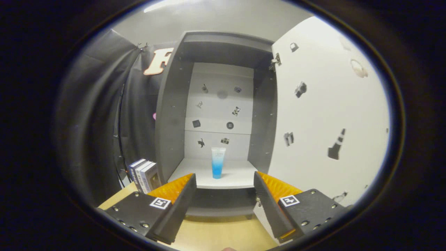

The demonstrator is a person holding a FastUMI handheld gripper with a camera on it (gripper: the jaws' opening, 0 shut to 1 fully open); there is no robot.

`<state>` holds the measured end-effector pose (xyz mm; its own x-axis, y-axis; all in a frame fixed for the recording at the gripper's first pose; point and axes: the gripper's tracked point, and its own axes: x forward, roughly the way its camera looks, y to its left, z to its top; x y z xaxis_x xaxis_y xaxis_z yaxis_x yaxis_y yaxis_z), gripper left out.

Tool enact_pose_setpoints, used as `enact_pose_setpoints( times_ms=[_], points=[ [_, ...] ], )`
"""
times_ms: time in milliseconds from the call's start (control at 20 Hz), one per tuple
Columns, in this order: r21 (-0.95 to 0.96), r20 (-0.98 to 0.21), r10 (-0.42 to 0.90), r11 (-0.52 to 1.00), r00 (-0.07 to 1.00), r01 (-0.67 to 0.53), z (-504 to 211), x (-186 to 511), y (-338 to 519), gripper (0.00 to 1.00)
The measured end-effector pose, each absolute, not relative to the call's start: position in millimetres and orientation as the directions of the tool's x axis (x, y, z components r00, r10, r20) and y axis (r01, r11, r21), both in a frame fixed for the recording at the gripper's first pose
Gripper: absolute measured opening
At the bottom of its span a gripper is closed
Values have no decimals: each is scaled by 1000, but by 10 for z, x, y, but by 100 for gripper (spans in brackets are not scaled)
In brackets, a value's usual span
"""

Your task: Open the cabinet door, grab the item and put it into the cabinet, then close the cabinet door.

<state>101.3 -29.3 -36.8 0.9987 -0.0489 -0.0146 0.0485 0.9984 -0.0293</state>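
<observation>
Cabinet stands with door swung wide, tube upright on its shelf, gripper spread and empty before it, likely free to shut the door.

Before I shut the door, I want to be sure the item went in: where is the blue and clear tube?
The blue and clear tube stands upright on the white cabinet shelf, beyond the open tongs, with the open white door to its right.

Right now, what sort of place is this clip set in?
Likely a staged recording booth, not a home: a black cloth wall hangs behind an open cabinet with a tube standing on its shelf, on a wooden table. The open tool faces it.
</observation>
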Motion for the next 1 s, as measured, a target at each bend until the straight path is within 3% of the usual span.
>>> enact_pose_setpoints(
  times_ms=[450,1000],
  points=[
    [-18,-43,-153,988,987,153,-344,-334,-980,96],
    [19,-66,-316,948,947,317,-323,-729,-2520,96]
  ],
)
